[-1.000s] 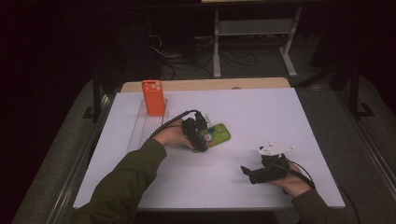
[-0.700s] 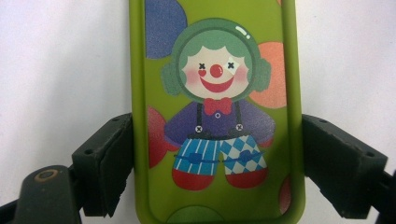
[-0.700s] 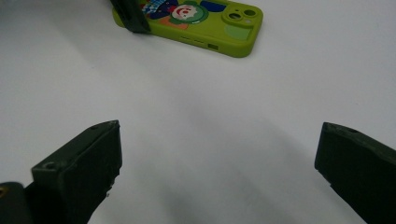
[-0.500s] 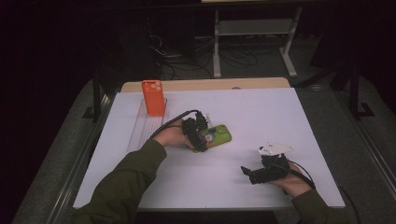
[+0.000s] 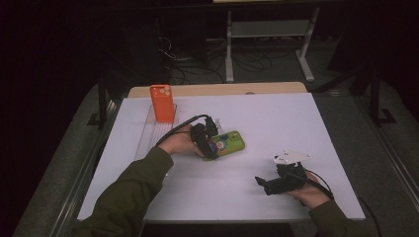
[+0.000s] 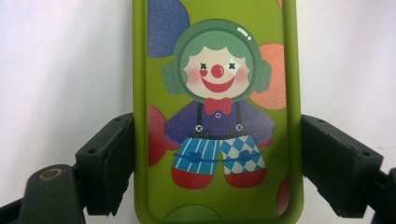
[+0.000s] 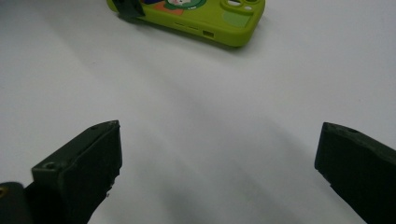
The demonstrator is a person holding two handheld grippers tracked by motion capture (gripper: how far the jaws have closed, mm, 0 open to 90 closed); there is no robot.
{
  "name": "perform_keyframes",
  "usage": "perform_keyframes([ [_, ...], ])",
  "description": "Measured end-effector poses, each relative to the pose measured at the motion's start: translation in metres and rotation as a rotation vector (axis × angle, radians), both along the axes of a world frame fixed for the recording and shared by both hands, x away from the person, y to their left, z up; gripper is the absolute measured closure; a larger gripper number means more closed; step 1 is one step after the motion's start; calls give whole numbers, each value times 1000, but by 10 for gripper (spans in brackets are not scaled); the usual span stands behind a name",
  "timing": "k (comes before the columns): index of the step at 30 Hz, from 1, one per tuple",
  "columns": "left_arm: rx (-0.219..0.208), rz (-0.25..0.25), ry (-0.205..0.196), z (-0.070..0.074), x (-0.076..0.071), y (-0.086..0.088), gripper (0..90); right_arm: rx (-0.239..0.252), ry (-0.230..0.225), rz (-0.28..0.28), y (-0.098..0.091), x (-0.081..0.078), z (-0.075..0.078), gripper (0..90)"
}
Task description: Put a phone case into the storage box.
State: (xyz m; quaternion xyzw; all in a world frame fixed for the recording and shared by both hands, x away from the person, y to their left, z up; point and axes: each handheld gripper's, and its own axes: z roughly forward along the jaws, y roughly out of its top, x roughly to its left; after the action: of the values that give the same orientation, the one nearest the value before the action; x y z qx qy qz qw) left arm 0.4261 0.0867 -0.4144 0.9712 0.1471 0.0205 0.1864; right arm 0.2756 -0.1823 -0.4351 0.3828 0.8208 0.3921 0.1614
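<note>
green phone case (image 6: 215,116): top and bottom ends cut off by left gripper view's edges | near end hidden under left gripper (image 5: 206,140) in high view

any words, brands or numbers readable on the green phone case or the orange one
None can be read.
Green phone case: a clown picture, with small x marks for eyes, no letters or numbers.
Orange phone case: plain back, no print that shows at this size.
</note>
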Motion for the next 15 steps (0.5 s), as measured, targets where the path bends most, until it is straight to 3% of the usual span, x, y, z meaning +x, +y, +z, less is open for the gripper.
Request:
perform_keyframes([
  [5, -25, -13, -1, 9, -8, 1, 165, -14, -7, 8, -1, 1, 0, 2],
  [11, 11, 4, -5, 20, -19, 1, 165, -20, -15, 5, -2, 1, 1, 2],
  [15, -24, 42, 1, 26, -28, 4, 164, -35, -25, 9, -4, 2, 1, 2],
])
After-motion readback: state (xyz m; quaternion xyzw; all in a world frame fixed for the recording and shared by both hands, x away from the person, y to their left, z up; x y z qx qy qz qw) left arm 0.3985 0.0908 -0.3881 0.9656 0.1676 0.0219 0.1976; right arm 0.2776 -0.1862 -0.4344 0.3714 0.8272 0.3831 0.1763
